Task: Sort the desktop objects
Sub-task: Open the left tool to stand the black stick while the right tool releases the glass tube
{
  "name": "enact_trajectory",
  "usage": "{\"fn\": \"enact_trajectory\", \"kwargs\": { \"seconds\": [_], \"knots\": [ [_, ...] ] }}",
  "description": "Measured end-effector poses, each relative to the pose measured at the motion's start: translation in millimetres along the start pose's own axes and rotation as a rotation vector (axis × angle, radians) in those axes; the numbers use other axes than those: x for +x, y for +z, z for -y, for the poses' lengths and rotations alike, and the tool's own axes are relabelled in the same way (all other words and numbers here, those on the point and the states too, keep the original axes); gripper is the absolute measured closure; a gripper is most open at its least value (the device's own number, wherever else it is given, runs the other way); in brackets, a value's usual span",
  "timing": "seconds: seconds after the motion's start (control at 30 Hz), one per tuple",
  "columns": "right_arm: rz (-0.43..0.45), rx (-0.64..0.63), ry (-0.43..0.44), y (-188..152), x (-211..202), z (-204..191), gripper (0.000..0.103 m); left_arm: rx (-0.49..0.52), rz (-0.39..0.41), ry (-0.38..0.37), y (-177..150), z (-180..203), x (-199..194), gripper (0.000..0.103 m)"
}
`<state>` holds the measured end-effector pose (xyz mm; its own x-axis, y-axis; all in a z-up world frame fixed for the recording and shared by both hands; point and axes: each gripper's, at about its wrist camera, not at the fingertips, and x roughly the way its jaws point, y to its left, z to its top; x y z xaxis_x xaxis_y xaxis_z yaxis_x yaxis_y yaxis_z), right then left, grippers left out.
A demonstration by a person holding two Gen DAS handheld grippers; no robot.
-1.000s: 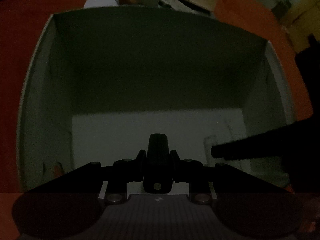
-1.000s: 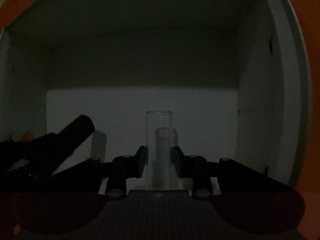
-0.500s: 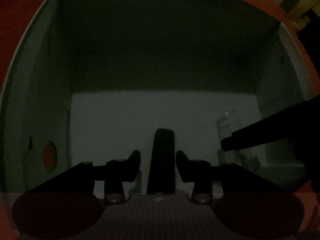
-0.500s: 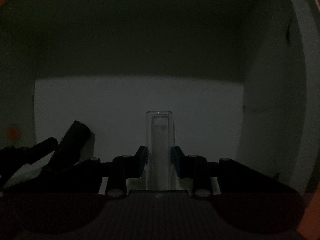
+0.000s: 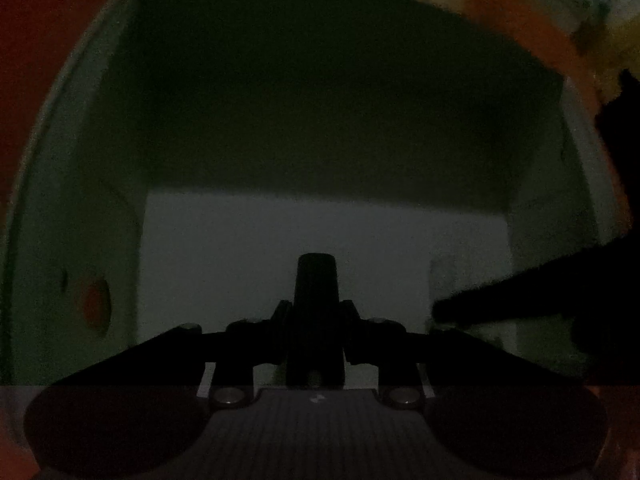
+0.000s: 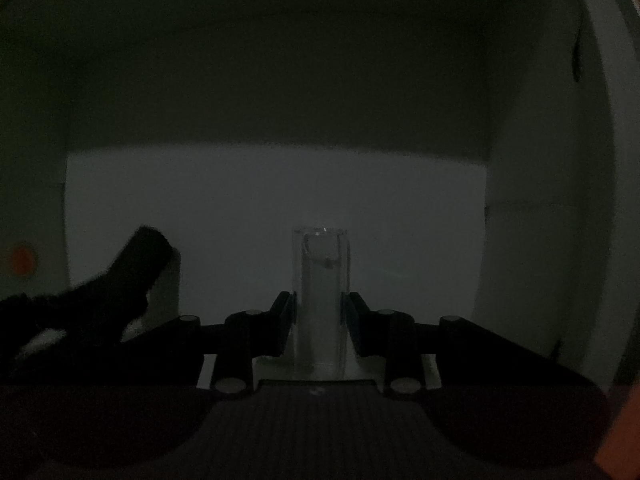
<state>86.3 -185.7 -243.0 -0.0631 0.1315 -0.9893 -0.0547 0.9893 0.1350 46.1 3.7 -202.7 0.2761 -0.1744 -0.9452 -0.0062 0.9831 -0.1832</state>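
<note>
Inside white box (image 6: 540, 240): clear tube (image 6: 320, 296), dark object (image 5: 316, 312).

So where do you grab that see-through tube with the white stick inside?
Grip the clear plastic tube across its straight round sides, one pad on each side, as the right tongs do now. Come from above: it points straight down into the white box, whose walls block the sides.

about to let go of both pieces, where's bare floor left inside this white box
Bare floor runs from the clear tube in the right gripper to the back wall. Crowded: the front, where the left gripper, jaws closing on a black piece, sits beside it.
</note>
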Motion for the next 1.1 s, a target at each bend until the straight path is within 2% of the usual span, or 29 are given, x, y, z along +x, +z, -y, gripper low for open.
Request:
{"fn": "enact_trajectory", "kwargs": {
  "seconds": [0.07,0.17,0.27,0.3,0.37,0.4,0.53,0.97,1.0,1.1],
  "knots": [
    [0.007,0.001,0.000,1.3,-2.0,0.6,0.071,-0.013,0.040,0.004,2.1,0.6,-2.4,0.082],
    [0.003,0.006,0.006,2.9,-1.8,2.2,0.071,-0.056,-0.017,0.015,5.1,-0.5,8.3,0.082],
    [0.002,0.008,0.007,3.0,0.6,0.7,0.071,-0.060,-0.029,0.019,5.1,-0.3,10.5,0.082],
    [0.001,0.010,0.008,2.5,2.5,-0.4,0.071,-0.053,-0.034,0.019,5.7,0.7,10.4,0.078],
    [-0.005,0.014,0.013,3.1,4.8,-0.5,0.071,-0.063,-0.056,0.027,6.3,1.3,11.2,0.060],
    [-0.009,0.018,0.014,3.5,6.8,-1.6,0.071,-0.072,-0.058,0.035,6.3,1.2,10.6,0.047],
    [-0.022,0.020,0.016,3.4,6.0,2.0,0.070,-0.044,-0.078,0.036,4.9,2.4,9.8,0.047],
    [-0.018,0.027,0.017,-0.6,-0.9,4.8,0.070,-0.015,-0.061,0.034,3.7,4.6,2.1,0.049],
    [-0.020,0.033,0.014,-2.0,-1.0,3.9,0.070,-0.003,-0.059,0.033,4.4,5.5,-0.3,0.048],
    [-0.023,0.041,0.014,-4.8,-6.6,-2.4,0.069,0.029,-0.022,0.045,8.3,5.7,-17.0,0.035]
  ]
}}
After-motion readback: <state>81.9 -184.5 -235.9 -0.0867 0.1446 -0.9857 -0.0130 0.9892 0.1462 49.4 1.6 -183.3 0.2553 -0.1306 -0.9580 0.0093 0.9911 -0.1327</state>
